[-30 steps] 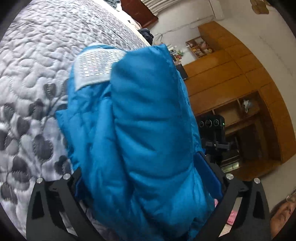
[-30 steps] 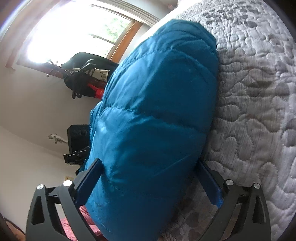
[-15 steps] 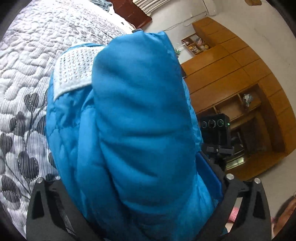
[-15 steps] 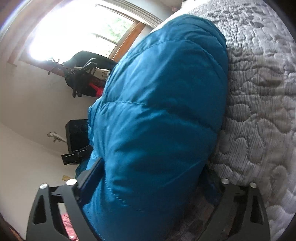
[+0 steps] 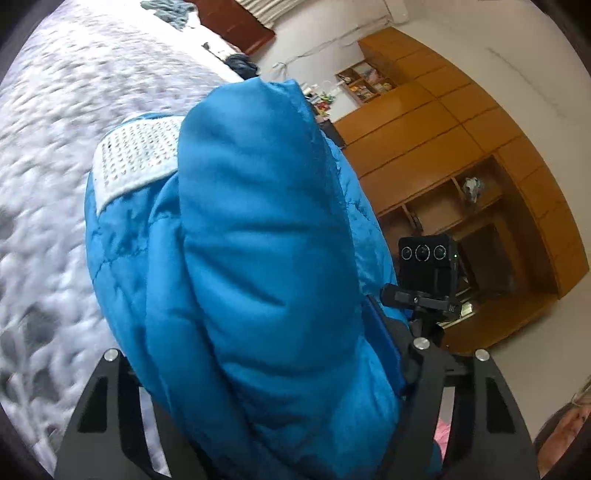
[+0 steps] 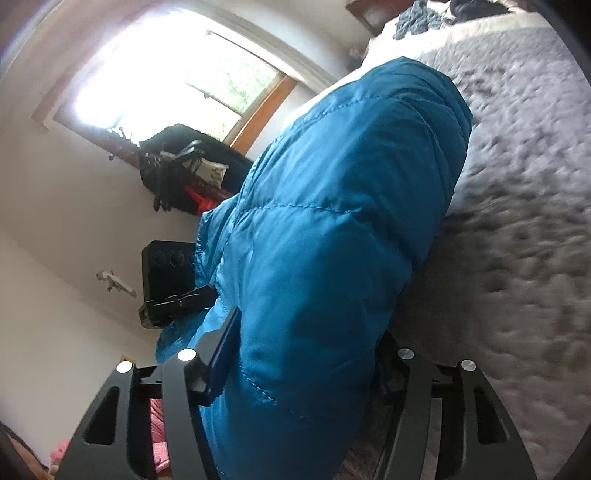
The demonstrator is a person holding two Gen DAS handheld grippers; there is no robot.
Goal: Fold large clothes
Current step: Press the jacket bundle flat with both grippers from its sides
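Observation:
A thick blue padded jacket [image 5: 258, 258] fills the middle of the left wrist view, bunched up, with a white mesh patch [image 5: 136, 158] on its upper left. My left gripper [image 5: 266, 354] is shut on the jacket, its fingers mostly buried in the padding. In the right wrist view the same blue jacket [image 6: 332, 229] rises in a fat fold above the bed. My right gripper [image 6: 306, 354] is shut on that fold; the blue pad of its left finger [image 6: 221, 354] presses into the cloth. Each gripper's camera box shows in the other's view.
A grey quilted bedspread [image 5: 55, 147] lies under the jacket, also seen as bedspread [image 6: 517, 221]. Wooden cupboards [image 5: 461, 147] stand beyond the bed. A bright window [image 6: 177, 81] and a dark bag [image 6: 184, 166] sit on the other side. Other clothes [image 6: 417, 18] lie at the bed's far end.
Both grippers have lifted and swung the jacket over the bed; the bedspread now blurs with motion. The right gripper's jaws have closed in tighter on the fold.

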